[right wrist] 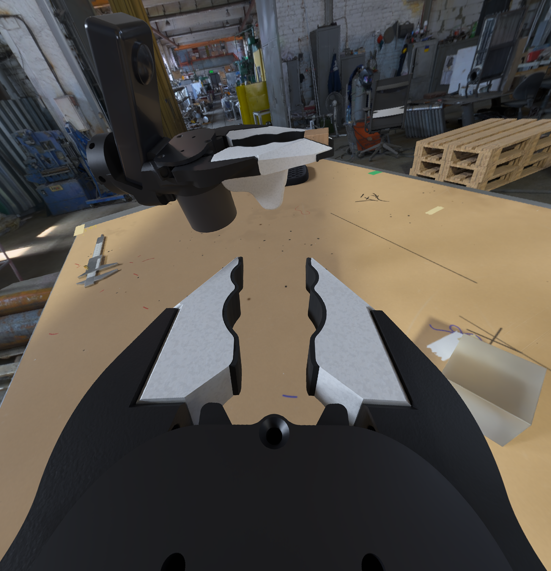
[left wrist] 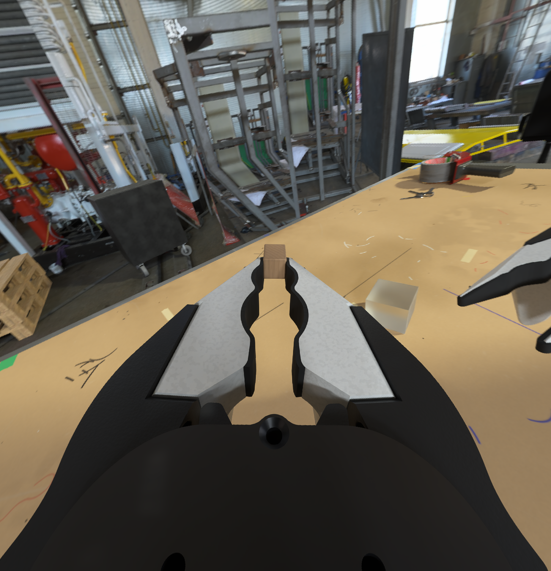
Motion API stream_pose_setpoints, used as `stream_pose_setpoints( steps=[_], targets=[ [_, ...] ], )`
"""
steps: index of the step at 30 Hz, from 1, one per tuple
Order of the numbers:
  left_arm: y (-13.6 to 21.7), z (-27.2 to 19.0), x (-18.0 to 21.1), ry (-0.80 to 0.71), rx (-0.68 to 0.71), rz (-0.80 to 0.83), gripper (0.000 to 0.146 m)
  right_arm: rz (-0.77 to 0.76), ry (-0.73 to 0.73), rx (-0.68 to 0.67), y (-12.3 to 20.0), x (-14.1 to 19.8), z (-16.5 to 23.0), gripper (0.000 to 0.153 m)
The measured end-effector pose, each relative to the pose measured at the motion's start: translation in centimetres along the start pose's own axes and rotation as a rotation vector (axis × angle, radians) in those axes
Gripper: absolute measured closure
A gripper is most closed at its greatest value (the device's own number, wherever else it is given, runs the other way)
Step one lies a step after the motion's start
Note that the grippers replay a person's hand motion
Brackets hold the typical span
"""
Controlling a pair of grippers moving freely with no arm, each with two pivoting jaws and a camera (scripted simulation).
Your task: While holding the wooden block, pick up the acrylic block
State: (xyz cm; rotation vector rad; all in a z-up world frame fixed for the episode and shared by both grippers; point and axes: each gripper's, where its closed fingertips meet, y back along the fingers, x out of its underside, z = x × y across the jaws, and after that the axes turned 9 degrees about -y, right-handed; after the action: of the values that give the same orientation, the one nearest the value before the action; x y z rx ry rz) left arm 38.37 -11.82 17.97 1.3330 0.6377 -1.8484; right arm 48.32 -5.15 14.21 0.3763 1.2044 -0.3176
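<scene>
My left gripper point(left wrist: 274, 268) is shut on a small wooden block point(left wrist: 274, 261), held at its fingertips above the tan table point(left wrist: 206, 324). A clear acrylic block point(left wrist: 391, 309) rests on the table just right of the left gripper. In the right wrist view the acrylic block point(right wrist: 496, 389) lies low at the right, beside and outside my right gripper point(right wrist: 274, 262), which is open and empty. The right gripper's fingers point(left wrist: 496, 278) show at the right edge of the left wrist view, pointing toward the acrylic block. The left gripper point(right wrist: 323, 145) shows far off with the wooden block point(right wrist: 317, 134).
A tape dispenser point(left wrist: 444, 170) and keys point(left wrist: 419, 194) lie at the table's far right. A caliper point(right wrist: 96, 265) lies near the table's left edge in the right wrist view. Wooden pallets point(right wrist: 484, 154) stand beyond the table's edge.
</scene>
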Motion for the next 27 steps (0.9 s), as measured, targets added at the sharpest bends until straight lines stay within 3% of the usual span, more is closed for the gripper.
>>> stream_pose_setpoints(
  steps=[27],
  targets=[
    [-0.1,1.3,1.7,0.032,-0.069,0.04,0.134,0.016,-0.061,0.027,-0.3,1.0,-1.4,0.112]
  ],
)
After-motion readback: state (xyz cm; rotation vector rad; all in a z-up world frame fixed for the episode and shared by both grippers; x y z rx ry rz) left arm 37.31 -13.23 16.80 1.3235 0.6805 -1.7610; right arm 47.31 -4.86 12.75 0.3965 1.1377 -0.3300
